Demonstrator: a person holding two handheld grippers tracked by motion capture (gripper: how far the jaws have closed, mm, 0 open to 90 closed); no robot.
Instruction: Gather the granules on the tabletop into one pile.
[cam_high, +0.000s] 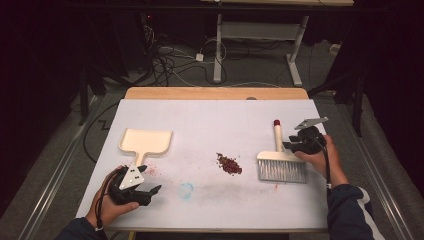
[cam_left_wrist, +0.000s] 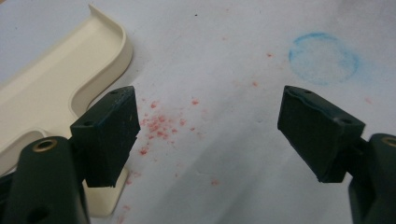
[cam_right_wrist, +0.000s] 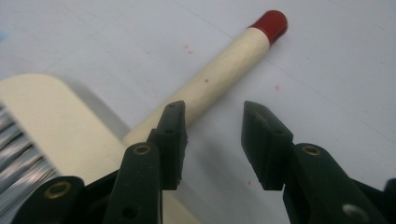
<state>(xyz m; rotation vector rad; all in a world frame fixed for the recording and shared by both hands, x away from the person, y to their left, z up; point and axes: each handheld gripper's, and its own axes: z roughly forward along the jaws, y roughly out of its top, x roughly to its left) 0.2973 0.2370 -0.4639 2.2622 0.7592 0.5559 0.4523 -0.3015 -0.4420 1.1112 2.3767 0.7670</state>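
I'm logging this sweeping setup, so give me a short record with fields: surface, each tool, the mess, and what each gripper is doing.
surface: white table cover, with a faint blue ring
dustpan: cream dustpan, lying flat at the left
brush: hand brush with red-tipped handle, lying flat at the right
mess: small pile of red crumbs between the two tools
left gripper: open, nothing between the jaws, beside the dustpan's handle
right gripper: open, beside the brush handle, not clamping it
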